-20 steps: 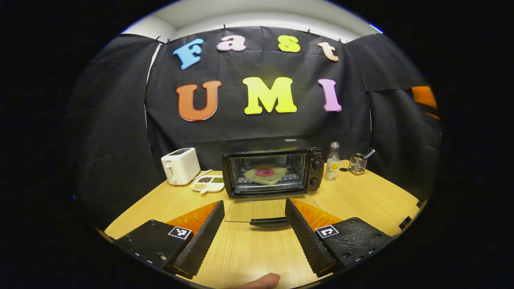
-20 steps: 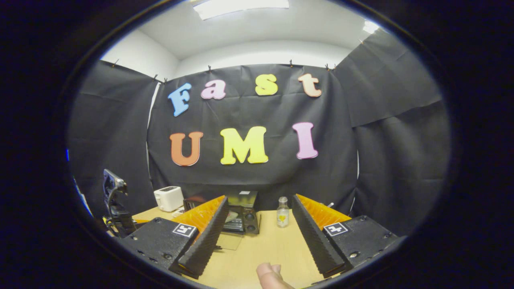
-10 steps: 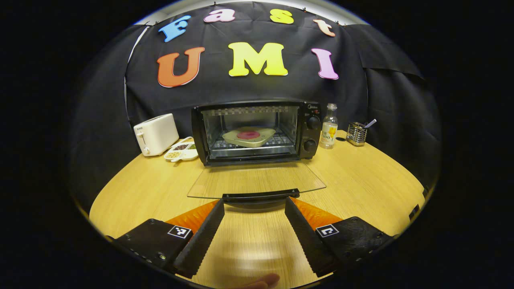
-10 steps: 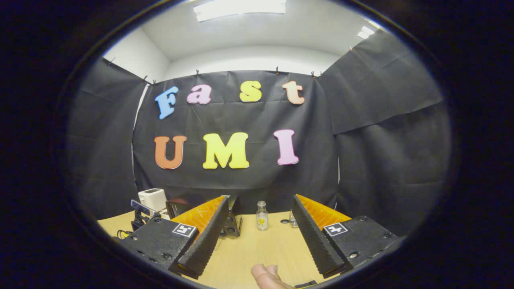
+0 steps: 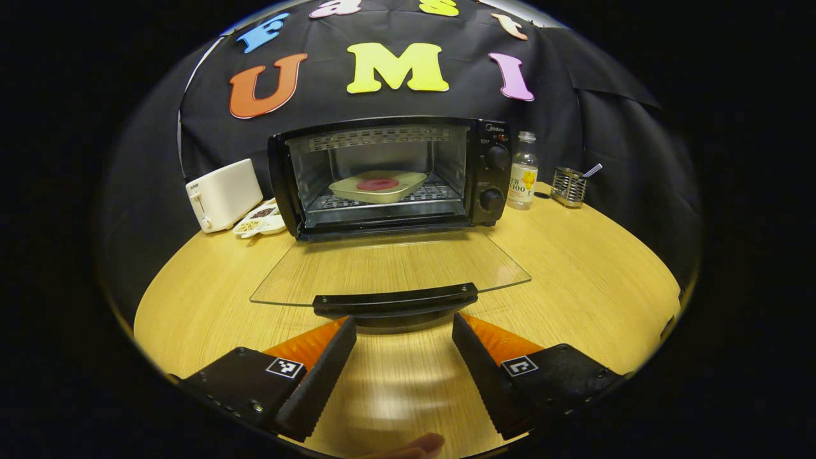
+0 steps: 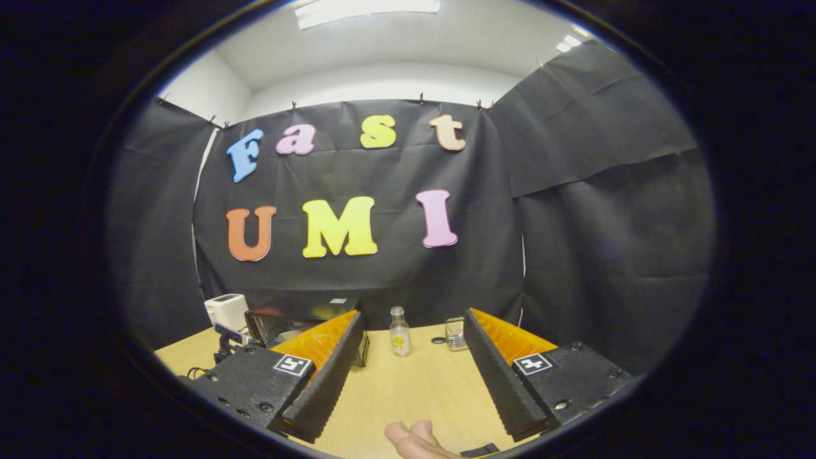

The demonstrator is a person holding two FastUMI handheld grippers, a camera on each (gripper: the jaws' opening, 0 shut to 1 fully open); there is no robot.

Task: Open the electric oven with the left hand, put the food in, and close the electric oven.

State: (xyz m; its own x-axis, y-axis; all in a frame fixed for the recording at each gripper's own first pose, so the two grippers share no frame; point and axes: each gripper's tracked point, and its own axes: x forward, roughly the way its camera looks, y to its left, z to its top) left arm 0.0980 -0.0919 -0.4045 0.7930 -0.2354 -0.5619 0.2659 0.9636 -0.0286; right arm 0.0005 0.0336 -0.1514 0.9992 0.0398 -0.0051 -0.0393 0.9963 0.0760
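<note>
The oven [image 5: 389, 175] stands at the far middle of the counter [image 5: 574, 280] with the food dish [image 5: 377, 186] on its rack and the glass door [image 5: 390, 268] folded flat toward the near side. The door handle [image 5: 395, 301] runs left-right, just beyond the left claw [image 5: 404, 331], whose fingers are spread and empty. The right claw [image 6: 413, 325], also spread and empty, points past the oven's right side, so the left hand looks nearer for lifting the door shut.

A light wooden counter [image 5: 574, 268] carries a black oven [image 5: 491, 137], a white toaster [image 5: 220, 194], a divided snack dish [image 5: 260, 221], a bottle [image 5: 523, 178] and a wire holder [image 5: 567, 187].
</note>
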